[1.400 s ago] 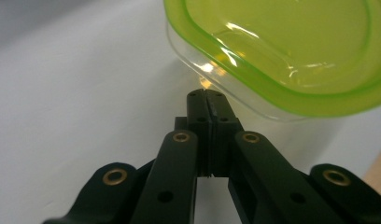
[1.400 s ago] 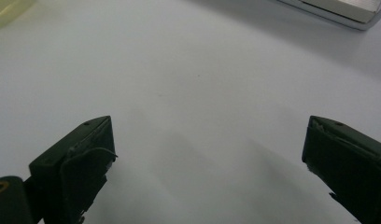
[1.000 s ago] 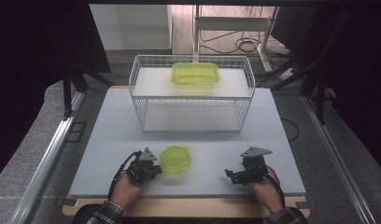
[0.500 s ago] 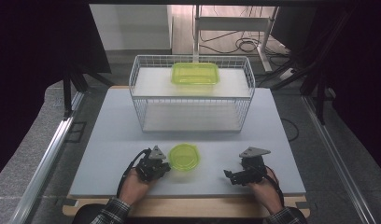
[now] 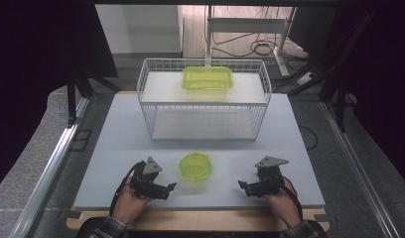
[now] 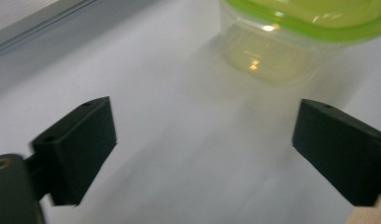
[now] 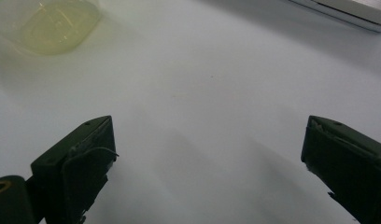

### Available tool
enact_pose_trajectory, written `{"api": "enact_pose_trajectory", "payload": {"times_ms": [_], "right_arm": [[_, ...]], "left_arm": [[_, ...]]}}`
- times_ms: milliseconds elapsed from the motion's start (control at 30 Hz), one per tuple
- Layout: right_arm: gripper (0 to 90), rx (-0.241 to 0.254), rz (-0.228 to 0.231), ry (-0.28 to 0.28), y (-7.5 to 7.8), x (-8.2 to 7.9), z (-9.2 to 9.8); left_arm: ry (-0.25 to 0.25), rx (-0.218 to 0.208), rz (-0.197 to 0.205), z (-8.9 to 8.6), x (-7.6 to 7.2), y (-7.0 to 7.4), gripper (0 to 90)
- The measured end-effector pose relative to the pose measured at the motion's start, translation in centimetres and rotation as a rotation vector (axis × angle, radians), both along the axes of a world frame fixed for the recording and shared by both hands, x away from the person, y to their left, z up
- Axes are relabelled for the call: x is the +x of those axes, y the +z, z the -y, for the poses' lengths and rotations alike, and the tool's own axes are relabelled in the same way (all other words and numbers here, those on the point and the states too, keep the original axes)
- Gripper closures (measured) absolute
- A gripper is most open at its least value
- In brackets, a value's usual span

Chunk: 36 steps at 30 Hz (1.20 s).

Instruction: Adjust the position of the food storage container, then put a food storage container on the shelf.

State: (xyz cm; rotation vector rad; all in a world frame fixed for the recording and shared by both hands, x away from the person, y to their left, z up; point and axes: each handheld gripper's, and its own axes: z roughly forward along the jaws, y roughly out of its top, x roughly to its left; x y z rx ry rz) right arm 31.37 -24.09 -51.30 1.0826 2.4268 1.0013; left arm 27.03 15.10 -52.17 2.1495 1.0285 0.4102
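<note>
Released and drawn back, the left tongs [image 5: 170,187] gape wide just beside the green bowl [image 5: 195,166]; right tongs [image 5: 241,186] wide.

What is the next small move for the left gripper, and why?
Probably pull the left gripper a little further back from the small green container. Its jaws have just been opening and stand wide with nothing between them, and the container rests on the table clear of them. That would free the space around the container, perhaps for the open right gripper.
</note>
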Motion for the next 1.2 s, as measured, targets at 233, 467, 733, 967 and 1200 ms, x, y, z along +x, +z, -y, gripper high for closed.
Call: {"api": "enact_pose_trajectory", "payload": {"times_ms": [233,467,733,967,1200], "right_arm": [[2.9,0.032,0.004,0.005,0.2,-0.1,0.0],[2.9,0.051,0.015,0.003,0.4,0.0,0.2],[2.5,0.085,0.034,-0.006,1.0,0.2,0.3],[2.8,0.108,0.079,0.009,1.9,0.5,-0.1],[3.9,0.179,0.029,0.013,2.3,1.1,-0.6]], "left_arm": [[-0.026,-0.021,0.031,-0.6,-0.9,-0.4,0.4],[-0.033,-0.022,0.037,-1.2,-1.3,-0.7,0.0],[-0.042,0.01,0.032,-1.4,-1.6,-1.1,0.0],[-0.053,0.017,0.028,-1.3,-1.5,-1.2,0.0],[-0.045,-0.004,0.034,-1.5,-1.5,-1.1,0.0]]}}
